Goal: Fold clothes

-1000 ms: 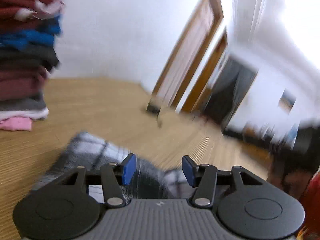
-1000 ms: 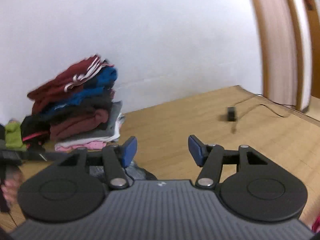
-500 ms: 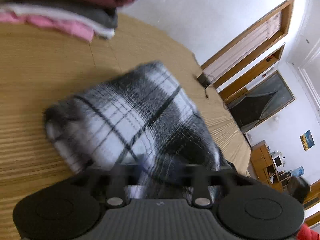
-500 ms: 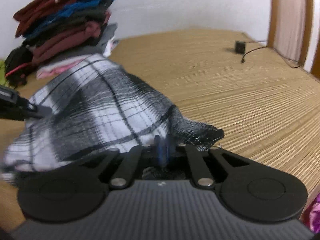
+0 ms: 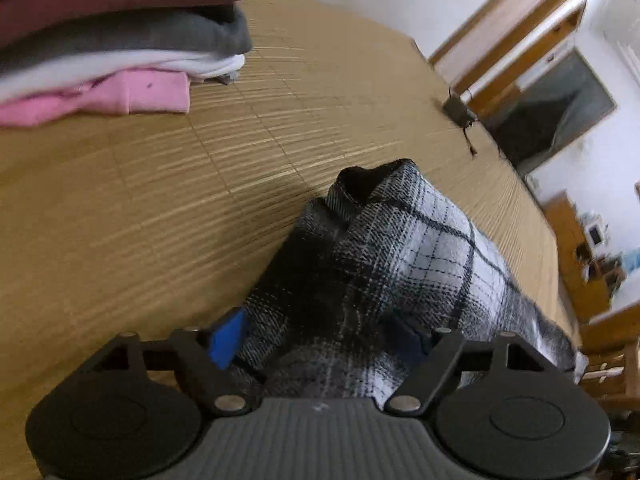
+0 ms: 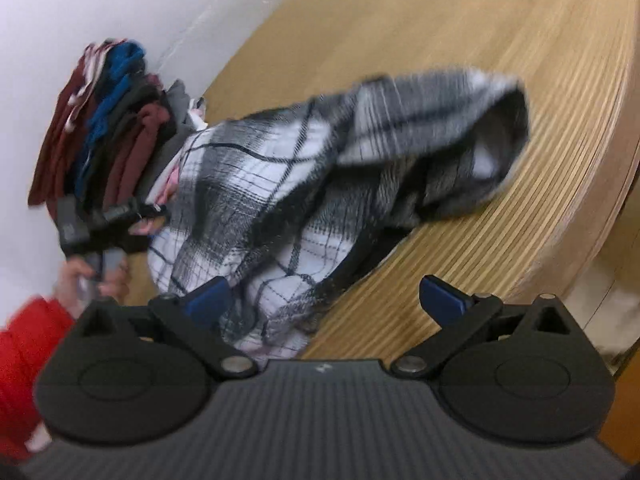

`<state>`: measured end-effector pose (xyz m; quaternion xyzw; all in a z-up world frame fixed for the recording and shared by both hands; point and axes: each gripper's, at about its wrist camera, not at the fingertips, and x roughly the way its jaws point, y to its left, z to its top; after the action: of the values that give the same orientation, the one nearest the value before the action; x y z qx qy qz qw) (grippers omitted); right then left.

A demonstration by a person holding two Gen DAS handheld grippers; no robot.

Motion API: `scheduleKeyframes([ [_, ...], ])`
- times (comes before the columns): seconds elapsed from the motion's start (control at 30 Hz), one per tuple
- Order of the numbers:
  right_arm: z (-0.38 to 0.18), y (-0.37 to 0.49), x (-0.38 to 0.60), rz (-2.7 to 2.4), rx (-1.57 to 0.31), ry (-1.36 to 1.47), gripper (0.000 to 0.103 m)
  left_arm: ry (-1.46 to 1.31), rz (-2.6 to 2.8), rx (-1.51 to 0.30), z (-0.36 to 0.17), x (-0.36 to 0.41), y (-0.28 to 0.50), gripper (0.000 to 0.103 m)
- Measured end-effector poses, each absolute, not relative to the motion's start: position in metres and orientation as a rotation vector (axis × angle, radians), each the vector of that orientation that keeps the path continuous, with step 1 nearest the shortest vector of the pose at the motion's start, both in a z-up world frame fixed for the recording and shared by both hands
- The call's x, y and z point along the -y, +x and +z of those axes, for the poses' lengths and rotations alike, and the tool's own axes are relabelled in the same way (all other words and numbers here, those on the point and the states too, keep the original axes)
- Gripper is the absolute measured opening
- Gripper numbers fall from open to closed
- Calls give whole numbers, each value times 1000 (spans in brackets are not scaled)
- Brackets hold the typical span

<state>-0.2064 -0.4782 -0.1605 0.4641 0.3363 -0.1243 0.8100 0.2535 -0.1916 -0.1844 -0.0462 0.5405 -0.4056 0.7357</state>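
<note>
White walls and wooden door frames (image 5: 516,20) close off the room behind a woven bamboo mat (image 5: 168,200) in the left wrist view. On the mat lies the black-and-white plaid garment (image 5: 404,256), bunched, with one dark corner standing up toward the far side. Its near part rises between the blue pads of the left tongs (image 5: 320,338); the jaws are opening, the cloth lies between them, and the left pad looks just clear of it while the right pad is half buried in the folds. At the upper left sits a stack of folded clothes (image 5: 120,40), maroon over grey, white and pink, well apart from the plaid piece. A small black device with a cord (image 5: 458,110) rests near the mat's far edge.

From the right wrist, tilted and blurred, the same mat (image 6: 520,92) runs to a white wall. The plaid garment (image 6: 312,184) is heaped at the middle, one fold lifted to the right. The right tongs (image 6: 324,300) are spread wide and opening; the cloth's lower edge hangs against the left pad, the right pad stands over bare mat. Beyond the garment are the folded stack (image 6: 104,120) by the wall, the other black tongs (image 6: 104,224) against the cloth's far side, and a hand (image 6: 92,280) with a red sleeve (image 6: 28,340).
</note>
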Motion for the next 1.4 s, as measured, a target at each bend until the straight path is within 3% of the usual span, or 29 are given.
scheduleKeyframes([
  [0.13,-179,-184,487,-221,-701,1105,103,-401,-768,-1255,-198,153,237,67],
  [0.3,-179,-143,511,-122,-757,1099,103,-674,-601,-1352,-207,95,165,63],
  [0.37,-178,-119,519,-54,-815,1060,103,-649,-573,-1361,-200,85,134,66],
  [0.43,-174,-94,523,19,-886,997,103,-552,-523,-1271,-184,76,113,75],
  [0.53,-166,-64,516,91,-961,836,91,-457,-453,-1105,-164,68,103,85],
  [0.73,-170,-43,510,170,-934,839,90,-339,-573,-1214,-191,133,161,92],
  [0.77,-170,-41,508,171,-927,831,82,-328,-597,-1203,-189,142,164,90],
  [0.8,-169,-45,509,153,-923,818,77,-319,-620,-1195,-187,152,167,81],
  [0.83,-168,-45,507,124,-922,796,49,-343,-624,-1224,-188,157,170,45],
  [0.87,-168,-43,506,94,-928,793,27,-395,-604,-1256,-189,158,171,43],
  [0.93,-164,-42,506,78,-890,804,21,-451,-576,-1237,-186,155,164,28],
  [1.03,-129,-44,492,100,-769,711,19,-560,-545,-1187,-176,144,148,21],
  [1.23,-25,-10,473,154,-498,537,19,-722,-583,-913,-95,126,162,21],
  [1.4,102,60,455,258,-268,312,19,-639,-636,-642,47,116,218,21],
])
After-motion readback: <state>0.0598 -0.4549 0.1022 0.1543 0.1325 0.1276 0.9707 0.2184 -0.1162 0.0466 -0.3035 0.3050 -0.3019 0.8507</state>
